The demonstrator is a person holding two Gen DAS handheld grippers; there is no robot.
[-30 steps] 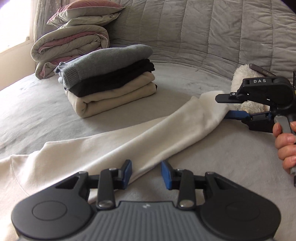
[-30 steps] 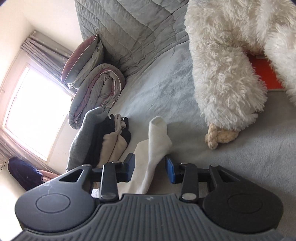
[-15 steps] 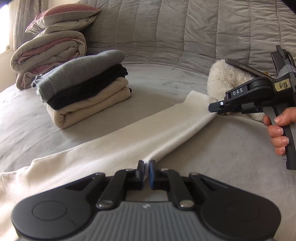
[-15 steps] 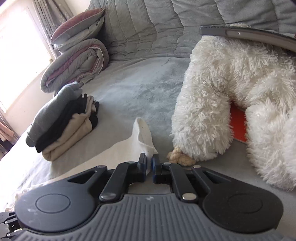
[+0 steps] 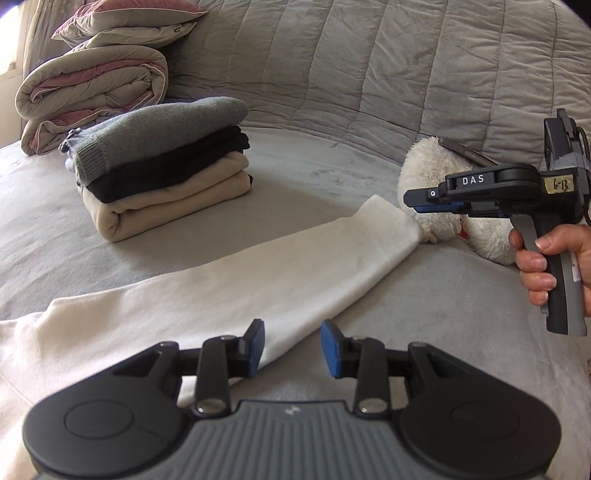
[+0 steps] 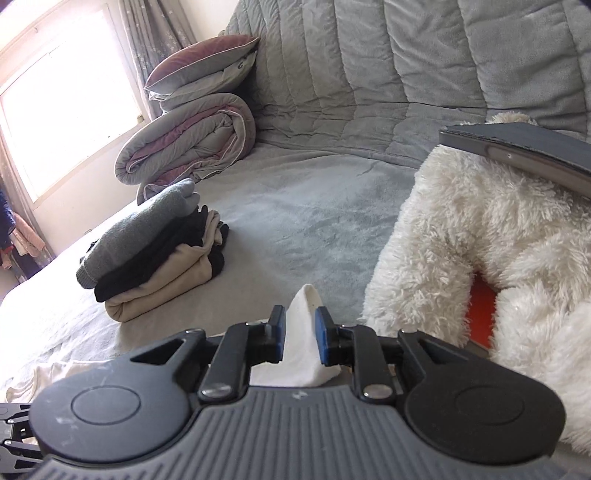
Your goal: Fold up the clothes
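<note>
Far left, against the quilted backrest: a rolled duvet (image 5: pixel 92 85) with a pillow (image 5: pixel 125 18) on top, no part of the job. Next, toward the middle of the bed (image 5: pixel 295 173): a finished stack of folded clothes (image 5: pixel 162 166), grey knit on top, black beneath, beige at the bottom, edges reasonably square. By that pile, several garments done.

Across the foreground: the cream sweatshirt (image 5: pixel 147 314), still flat and unfolded, body at the lower left, one sleeve (image 5: pixel 332 254) stretched out diagonally toward the right, cuff ending just beside the white plush toy (image 5: pixel 436 195). No crease set in it yet, so judged early in this piece: sleeve to bring in over the body, then presumably the other side, then the cross folds, then onto the stack.

Bottom centre: left gripper (image 5: pixel 291 347), jaws opening, straddling the lower edge of the sleeve, pads not pressing on the cloth. Released, nothing carried.

Right: right gripper (image 6: pixel 300 336), held by a hand (image 5: pixel 543 262), jaws opening around the cuff end; white fabric between the pads in the right wrist view, gaps visible on both sides, so no firm pinch. From the left wrist view, fingertips above the cuff and clear of it.

Far right: plush toy with a dark flat item (image 6: pixel 517 147) lying on it, close enough to crowd the cuff.
</note>
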